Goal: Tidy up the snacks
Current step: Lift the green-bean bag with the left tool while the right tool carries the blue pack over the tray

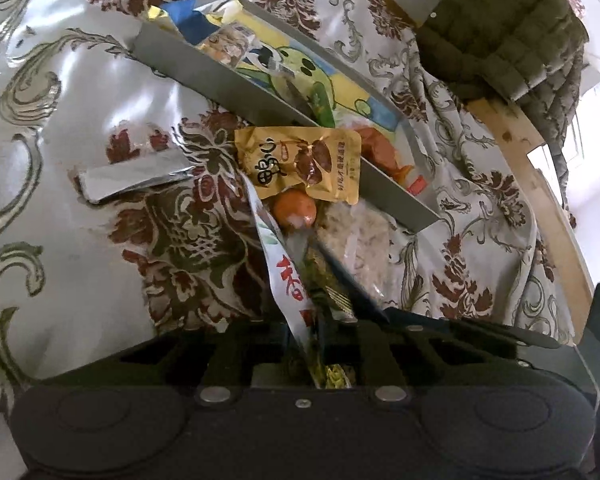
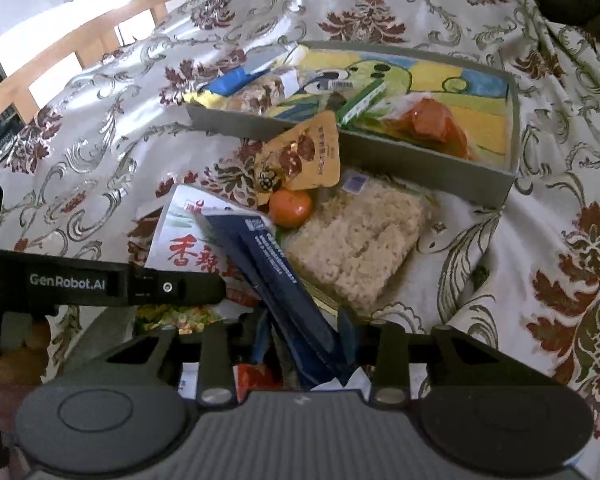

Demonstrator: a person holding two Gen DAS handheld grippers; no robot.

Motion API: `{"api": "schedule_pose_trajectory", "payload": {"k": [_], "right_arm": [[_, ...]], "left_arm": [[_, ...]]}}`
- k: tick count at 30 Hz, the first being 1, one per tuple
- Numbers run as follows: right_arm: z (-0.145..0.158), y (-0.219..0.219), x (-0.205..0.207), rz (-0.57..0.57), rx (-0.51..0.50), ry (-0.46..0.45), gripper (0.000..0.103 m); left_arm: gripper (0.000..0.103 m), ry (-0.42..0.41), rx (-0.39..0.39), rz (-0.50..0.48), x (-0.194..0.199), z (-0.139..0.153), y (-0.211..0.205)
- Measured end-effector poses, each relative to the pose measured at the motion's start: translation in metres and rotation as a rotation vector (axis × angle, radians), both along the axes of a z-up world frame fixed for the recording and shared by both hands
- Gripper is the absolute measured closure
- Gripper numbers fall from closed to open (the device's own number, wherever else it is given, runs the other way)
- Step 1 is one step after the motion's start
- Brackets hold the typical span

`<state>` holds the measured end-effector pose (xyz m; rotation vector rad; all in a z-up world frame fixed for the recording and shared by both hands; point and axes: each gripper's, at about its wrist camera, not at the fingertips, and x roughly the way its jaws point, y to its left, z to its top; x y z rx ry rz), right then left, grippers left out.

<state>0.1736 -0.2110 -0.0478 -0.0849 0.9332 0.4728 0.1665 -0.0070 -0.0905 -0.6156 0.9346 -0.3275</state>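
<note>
Left gripper [image 1: 300,280] clamps white packet [image 1: 278,256]; right gripper [image 2: 296,320] pinches blue sachet [image 2: 278,276], probably. Both light, crinkly, slippery: hold seams.

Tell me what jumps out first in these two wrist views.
The grey box with a green cartoon picture inside sits mid-table on the flowered cloth, a few snacks already in it. In front of it lie a yellow snack packet, a small orange and a clear pack of dry noodles. The right gripper is shut on a dark blue packet.
</note>
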Motion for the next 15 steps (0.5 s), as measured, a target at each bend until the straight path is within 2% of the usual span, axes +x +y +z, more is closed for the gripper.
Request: {"api": "schedule_pose_trajectory", "payload": {"k": [10, 15], "right_arm": [[0.014, -0.008, -0.007, -0.031, 0.042, -0.042, 0.068], [0.024, -0.006, -0.012, -0.030, 0.043, -0.112, 0.068]], "left_arm": [[0.095, -0.023, -0.042, 0.076, -0.014, 0.016, 0.016], [0.095, -0.068, -0.088, 0.120, -0.018, 0.027, 0.027]]}}
